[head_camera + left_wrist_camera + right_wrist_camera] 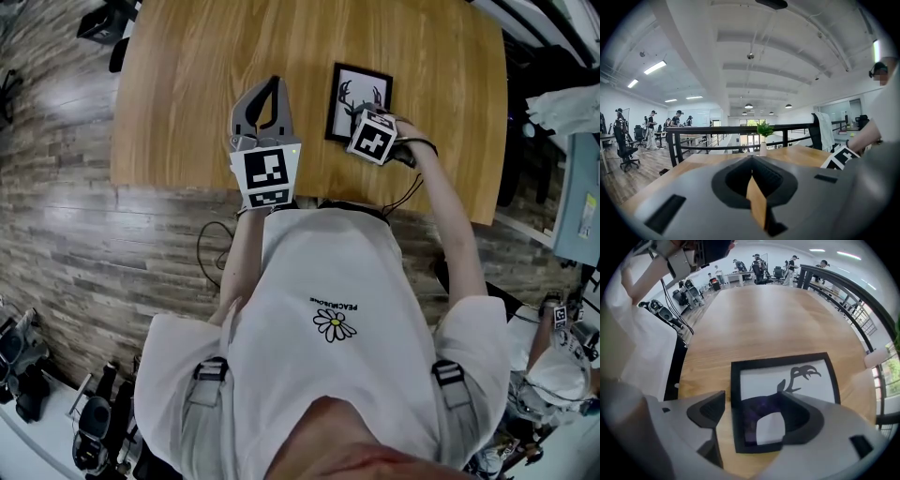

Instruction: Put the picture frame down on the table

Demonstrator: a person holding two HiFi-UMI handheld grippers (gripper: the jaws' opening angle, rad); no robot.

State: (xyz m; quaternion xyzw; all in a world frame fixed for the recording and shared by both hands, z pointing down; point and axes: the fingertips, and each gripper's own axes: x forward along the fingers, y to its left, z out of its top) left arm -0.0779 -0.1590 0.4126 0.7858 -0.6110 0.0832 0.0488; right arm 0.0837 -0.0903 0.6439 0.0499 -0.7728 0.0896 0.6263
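1. The picture frame (358,101) is lying flat on the bench (187,75), face up, toward the far right part of the top. It is not being held off the wood.
2. The frame (783,379) is showing a thin black rectangular border around a white sheet, and the sheet is carrying a black silhouette of an antlered deer's head.
3. In the right gripper view, bare bench (778,310) is running clear on every side of the frame.
4. The right hand-held gripper (370,131) is pointing steeply down over the frame's near end, with the right forearm reaching forward from the shoulder to it.
5. Its jaws are standing wide apart (750,404). One is hanging over bare wood just beside the frame's left edge and the other over the white sheet, so the black left border is lying between them. They are gripping nothing; whether they are touching the frame cannot be told.
6. The left hand-held gripper (272,86) is being held out to the left of the frame, well apart from it and pointing away from the person, with the left arm bent close to the body.
7. Its jaws are meeting at the tips (751,159) with nothing caught between them. Only a sliver of bench (801,154) is showing through the gap behind.
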